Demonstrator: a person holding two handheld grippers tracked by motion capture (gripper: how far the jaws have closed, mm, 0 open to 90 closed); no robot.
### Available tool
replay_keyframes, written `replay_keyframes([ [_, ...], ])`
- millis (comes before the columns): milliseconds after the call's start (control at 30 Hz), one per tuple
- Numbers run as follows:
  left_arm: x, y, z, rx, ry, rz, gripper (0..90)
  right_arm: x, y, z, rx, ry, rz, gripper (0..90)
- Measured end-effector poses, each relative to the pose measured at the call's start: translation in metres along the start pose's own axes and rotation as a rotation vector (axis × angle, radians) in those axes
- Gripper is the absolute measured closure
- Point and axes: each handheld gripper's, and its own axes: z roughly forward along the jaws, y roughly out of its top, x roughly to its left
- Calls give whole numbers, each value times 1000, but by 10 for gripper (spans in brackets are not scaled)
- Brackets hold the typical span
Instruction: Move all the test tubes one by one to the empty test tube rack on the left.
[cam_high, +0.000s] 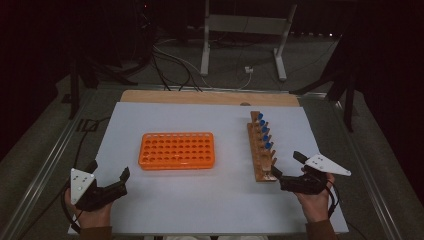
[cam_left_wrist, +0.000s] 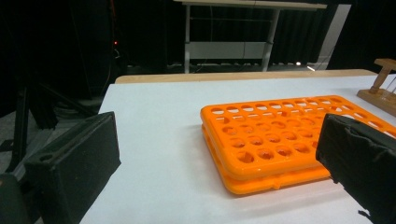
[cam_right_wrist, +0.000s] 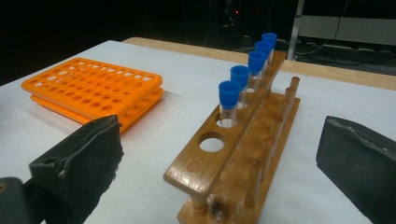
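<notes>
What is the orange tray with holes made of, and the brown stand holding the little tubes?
The orange rack looks like moulded plastic: one bright colour, smooth and a bit shiny. The brown stand looks like varnished wood, with visible grain and round pegs. Its tubes are see-through, glass or clear plastic, with blue caps, probably plastic.

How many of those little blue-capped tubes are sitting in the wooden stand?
5. The blue-capped tubes stand in one row in the wooden rack, filling its far holes. The near hole is empty; none seem hidden.
</notes>
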Motion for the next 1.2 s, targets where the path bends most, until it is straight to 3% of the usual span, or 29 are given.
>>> replay_keyframes([
  [200, 0, -2, 1, 1, 6, -14, 8, -2, 12, 9, 37, 7, -13, 58],
  [400, 3, -3, 1, 3, 9, -29, 7, -5, 24, 26, 79, -33, -31, 166],
  [600, 6, -6, 1, 7, 14, -48, 7, -9, 27, 45, 98, -36, -66, 471],
  [700, 6, -6, 0, 6, 14, -47, 8, -10, 24, 53, 119, -31, -76, 582],
  [1000, 6, -7, 0, 7, 15, -48, 8, -12, 19, 71, 169, -15, -52, 730],
  [1200, 3, -8, 1, 18, 14, -40, 7, -11, 14, 76, 173, -28, -49, 751],
])
